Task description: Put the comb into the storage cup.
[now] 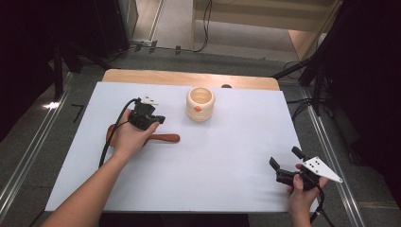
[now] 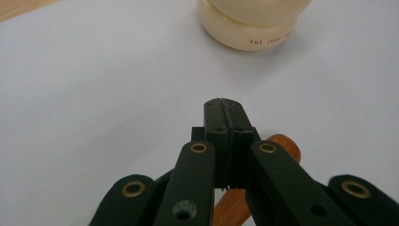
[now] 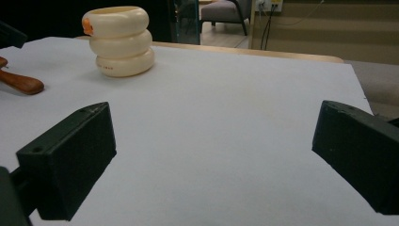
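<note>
Black jaws, brass rivets; grey triangular plate, black cables.

The table [image 1: 246, 156] is showing a plain white top, with a strip of pale wood edging [image 1: 189, 77] running along its far side. Sitting toward the far middle, the ribbed cup [image 1: 200, 103] is glowing a creamy ivory, carrying a small orange mark on its near face and a line of tiny reddish lettering around its base (too small to read). Lying on the left, the wooden spoon [image 1: 163, 138] is showing a warm reddish brown. The left gripper [image 1: 158, 119] is looking matte black with brass-coloured rivets, and the right gripper [image 1: 286, 161] is wearing the same black, topped by a light grey plate dotted with dark spots.
</note>
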